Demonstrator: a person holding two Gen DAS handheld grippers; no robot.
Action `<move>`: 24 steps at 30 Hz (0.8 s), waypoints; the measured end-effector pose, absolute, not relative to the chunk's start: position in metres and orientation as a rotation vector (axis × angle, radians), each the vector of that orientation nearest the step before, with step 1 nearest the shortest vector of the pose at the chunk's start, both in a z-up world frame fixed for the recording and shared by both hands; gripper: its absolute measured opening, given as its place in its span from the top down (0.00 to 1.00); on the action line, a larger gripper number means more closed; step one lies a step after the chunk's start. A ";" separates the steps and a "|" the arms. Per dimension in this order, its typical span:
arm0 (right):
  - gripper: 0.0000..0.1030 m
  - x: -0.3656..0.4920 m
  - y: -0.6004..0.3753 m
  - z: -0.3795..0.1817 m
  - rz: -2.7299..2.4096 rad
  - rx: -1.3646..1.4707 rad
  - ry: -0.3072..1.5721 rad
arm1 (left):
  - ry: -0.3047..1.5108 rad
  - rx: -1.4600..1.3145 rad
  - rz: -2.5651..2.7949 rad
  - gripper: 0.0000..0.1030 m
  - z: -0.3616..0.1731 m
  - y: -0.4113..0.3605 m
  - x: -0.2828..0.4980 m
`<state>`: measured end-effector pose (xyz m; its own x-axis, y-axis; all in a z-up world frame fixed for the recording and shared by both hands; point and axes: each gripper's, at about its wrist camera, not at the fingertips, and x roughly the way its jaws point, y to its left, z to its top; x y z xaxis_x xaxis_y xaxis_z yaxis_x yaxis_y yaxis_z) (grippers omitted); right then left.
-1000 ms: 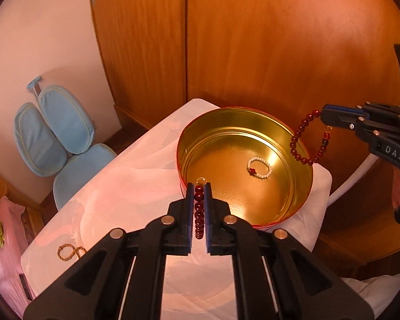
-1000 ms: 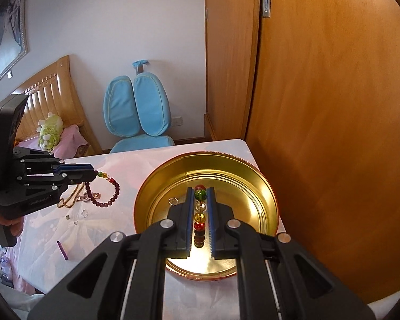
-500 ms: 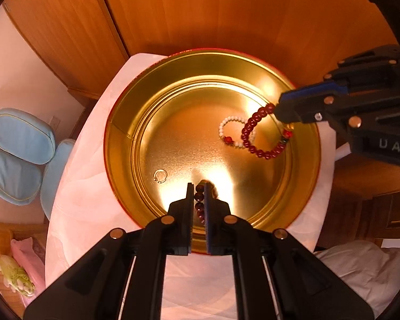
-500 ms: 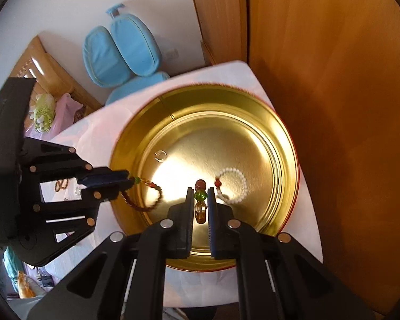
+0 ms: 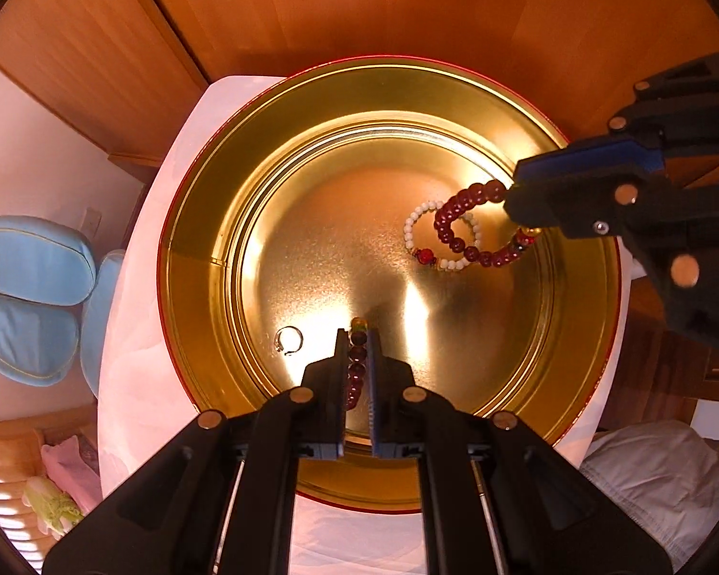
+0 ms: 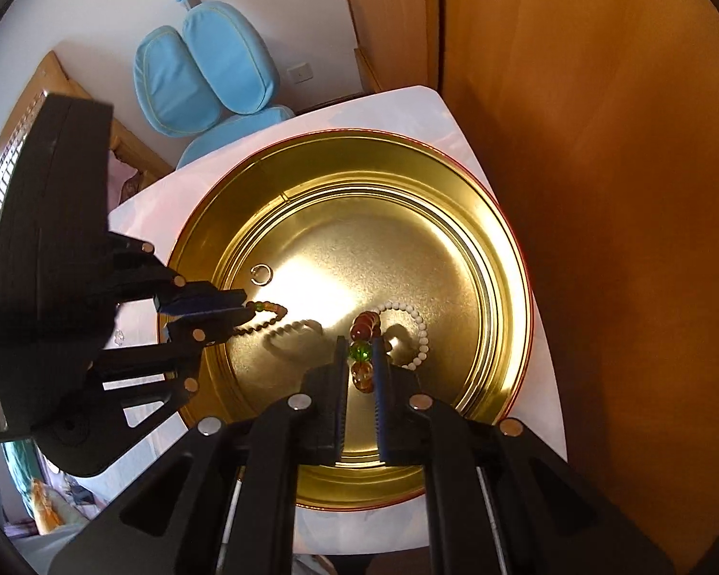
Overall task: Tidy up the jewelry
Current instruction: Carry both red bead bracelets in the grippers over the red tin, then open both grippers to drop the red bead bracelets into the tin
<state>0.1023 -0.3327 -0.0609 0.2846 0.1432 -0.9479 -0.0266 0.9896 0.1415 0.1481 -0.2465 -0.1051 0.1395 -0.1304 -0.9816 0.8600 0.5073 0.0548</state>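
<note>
- Since both of your tongs hover over the open gold tin (image 5: 206,220), what matters now is that each bracelet hangs straight below its grip, with the tin floor beneath.
- Left tongs (image 5: 358,342): you have them clamped on a dark red bracelet (image 6: 266,318) that dangles as a loop from their tips, casting a beaded shadow on the floor. In the right wrist view they reach in over the tin's left wall, pointing toward the middle. A small silver ring (image 5: 288,339) lies on the floor just left of their tips.
- Right tongs (image 6: 361,352): these are clamped on a second dark red bracelet (image 5: 469,235), gripped at its green and amber beads, and come in over the tin's right rim.
- That second loop hangs over a white pearl bracelet (image 5: 419,244) lying flat in the right half; whether they touch I cannot tell.
- Neither arm is nearer the goal; both are over the floor, angled steeply down.
- In my judgement, you only need to open each pair. Expect the right loop to land across the pearls and possibly tangle.
- The tin sits on the pale counter (image 6: 460,110), beside the wooden wardrobe doors (image 6: 623,191).
</note>
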 end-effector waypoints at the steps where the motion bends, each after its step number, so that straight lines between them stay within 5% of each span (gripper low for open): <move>1: 0.90 0.103 -0.332 -0.062 0.115 0.097 1.279 | 1.226 0.753 -0.822 0.93 -0.106 -0.247 0.148; 22: 0.89 0.121 -0.334 -0.082 0.093 0.105 1.282 | 1.241 0.743 -0.797 0.92 -0.111 -0.246 0.153; 23: 0.89 0.121 -0.335 -0.081 0.084 0.105 1.261 | 1.239 0.747 -0.793 0.90 -0.112 -0.246 0.151; 24: 0.75 0.121 -0.337 -0.077 0.078 0.112 1.240 | 1.239 0.758 -0.788 0.73 -0.112 -0.247 0.150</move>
